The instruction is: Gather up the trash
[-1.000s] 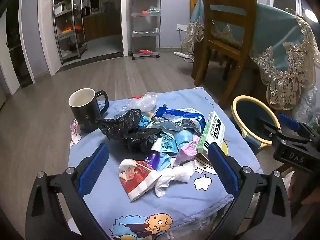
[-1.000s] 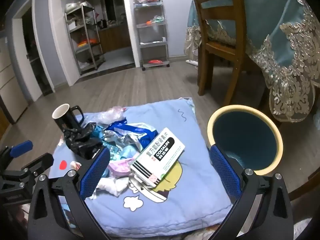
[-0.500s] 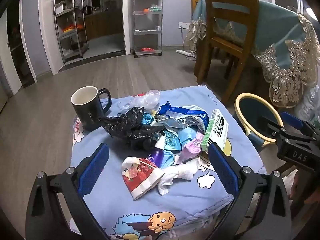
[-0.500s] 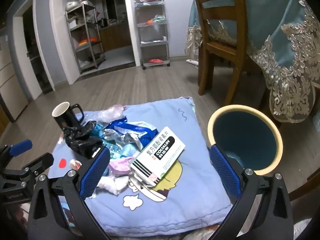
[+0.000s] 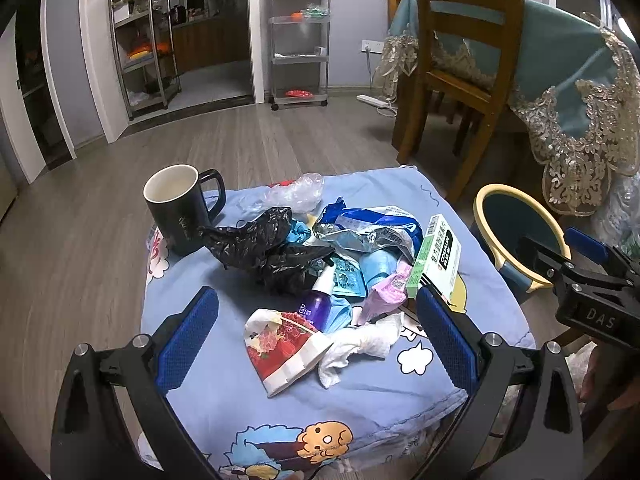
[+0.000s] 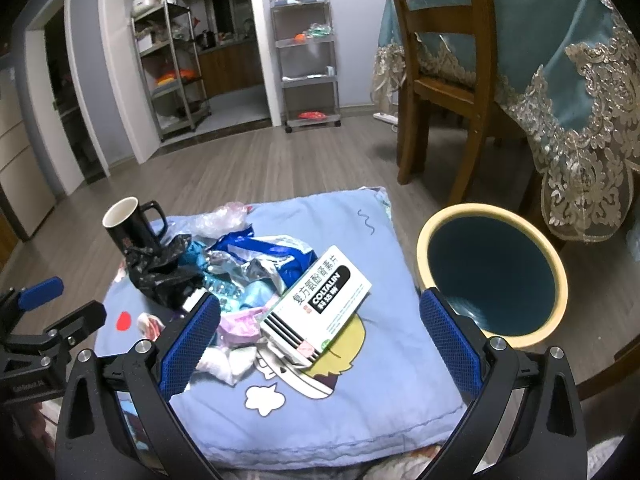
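A heap of trash lies on a low table under a blue cartoon cloth (image 5: 224,384): a black plastic bag (image 5: 260,246), a foil wrapper (image 5: 360,232), a green-and-white medicine box (image 5: 436,262) (image 6: 320,304), a red-patterned wrapper (image 5: 284,350), a crumpled white tissue (image 5: 360,344) and a purple bottle (image 5: 314,306). My left gripper (image 5: 316,338) hangs open above the near side of the heap. My right gripper (image 6: 320,340) is open too, over the box's near end. A blue bin with a yellow rim (image 6: 492,272) (image 5: 516,232) stands on the floor to the right of the table.
A black mug (image 5: 180,208) (image 6: 132,224) stands upright at the table's far left corner. A wooden chair (image 5: 464,60) and a table with a teal lace-edged cloth (image 6: 560,48) stand behind the bin. Metal shelf racks (image 5: 300,36) line the far wall.
Both views have shifted slightly, the left camera drawing a little back from the heap. The trash lies as before and both grippers remain open.
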### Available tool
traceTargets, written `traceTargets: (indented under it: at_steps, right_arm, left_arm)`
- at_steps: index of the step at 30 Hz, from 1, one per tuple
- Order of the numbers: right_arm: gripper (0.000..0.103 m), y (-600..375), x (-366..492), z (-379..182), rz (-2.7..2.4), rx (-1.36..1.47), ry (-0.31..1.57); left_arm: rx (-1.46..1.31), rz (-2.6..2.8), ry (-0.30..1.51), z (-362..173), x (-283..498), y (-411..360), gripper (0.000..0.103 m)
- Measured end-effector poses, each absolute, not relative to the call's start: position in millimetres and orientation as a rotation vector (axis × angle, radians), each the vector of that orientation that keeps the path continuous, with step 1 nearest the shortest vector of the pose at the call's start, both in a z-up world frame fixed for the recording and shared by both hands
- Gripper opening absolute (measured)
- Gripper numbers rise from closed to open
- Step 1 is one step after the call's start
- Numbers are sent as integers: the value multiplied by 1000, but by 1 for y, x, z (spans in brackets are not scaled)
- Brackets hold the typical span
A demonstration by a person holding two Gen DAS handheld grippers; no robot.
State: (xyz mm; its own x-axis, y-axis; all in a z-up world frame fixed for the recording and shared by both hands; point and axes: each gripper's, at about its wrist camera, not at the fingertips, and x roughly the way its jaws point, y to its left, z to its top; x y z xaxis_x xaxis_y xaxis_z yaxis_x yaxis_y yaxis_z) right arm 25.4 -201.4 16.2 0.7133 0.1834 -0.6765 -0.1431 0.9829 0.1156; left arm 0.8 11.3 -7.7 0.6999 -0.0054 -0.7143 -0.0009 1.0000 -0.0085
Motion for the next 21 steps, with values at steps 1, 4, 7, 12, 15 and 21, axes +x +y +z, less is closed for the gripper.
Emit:
traceTargets:
  at_steps: [1,4,7,12,15,21]
  right_arm:
    - [99,-201,26,16,182,58,759]
    - [99,-201,26,14,180,62,766]
    - [99,-202,27,13,182,63,770]
    - [99,-201,27,12,181,60,776]
    - [99,-200,27,11,181,60,776]
    - [99,-201,27,12,181,61,776]
  left_arm:
    - [-8,-3,798,-8,1,11,97]
    - [-6,1,799,-8,2,11,97]
    - [-10,2,802,-8,2,11,97]
    - [-4,-3,807,-8,3,9,97]
    - [1,-4,801,-7,2,9,97]
    - [-9,2,807,-6,2,11,97]
